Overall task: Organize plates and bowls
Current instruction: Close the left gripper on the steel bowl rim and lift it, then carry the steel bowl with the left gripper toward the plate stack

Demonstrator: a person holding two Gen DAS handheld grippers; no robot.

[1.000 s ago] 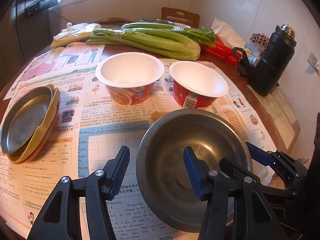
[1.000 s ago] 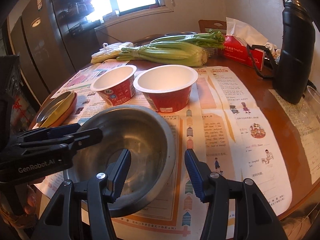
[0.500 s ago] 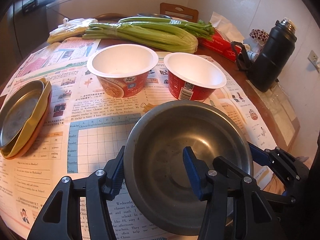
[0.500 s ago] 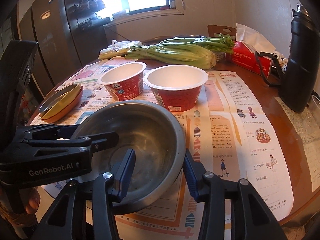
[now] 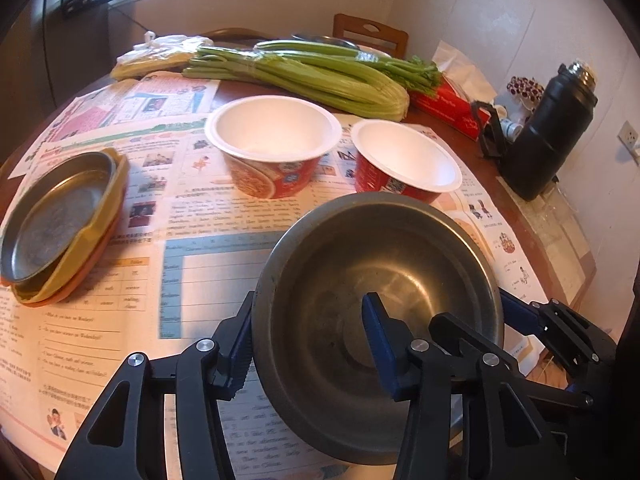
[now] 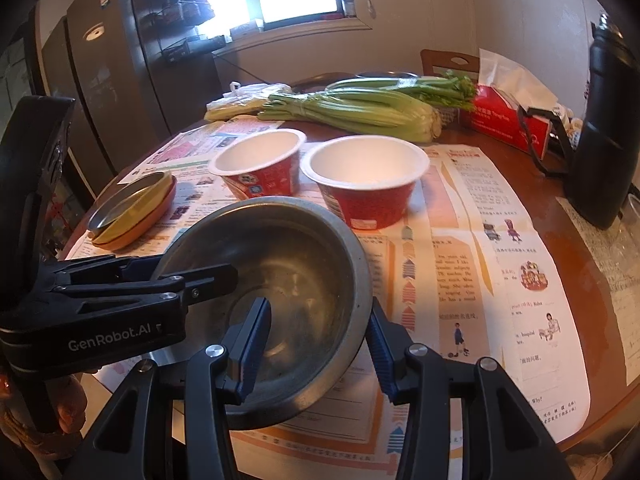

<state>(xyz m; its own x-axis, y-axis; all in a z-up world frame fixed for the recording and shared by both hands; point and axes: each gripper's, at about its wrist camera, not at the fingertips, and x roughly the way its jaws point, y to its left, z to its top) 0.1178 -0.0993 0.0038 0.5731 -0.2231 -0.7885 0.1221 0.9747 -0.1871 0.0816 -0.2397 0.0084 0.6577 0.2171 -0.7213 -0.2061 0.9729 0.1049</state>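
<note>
A steel bowl sits at the near edge of the table. My left gripper straddles its left rim, one finger outside and one inside. My right gripper straddles its right rim the same way. Both sets of jaws look partly closed around the rim; contact is unclear. Two red paper bowls stand behind it, also in the right wrist view. A stack of plates, steel on yellow on orange, lies at the left.
Newspaper covers the round wooden table. Celery, a plastic bag, a red tissue box and a black flask stand at the back and right. A chair is behind.
Both grippers moved in onto the steel bowl's rim; the left finger now sits against the outside of the left rim. The bowl appears lifted or tilted slightly toward me.
</note>
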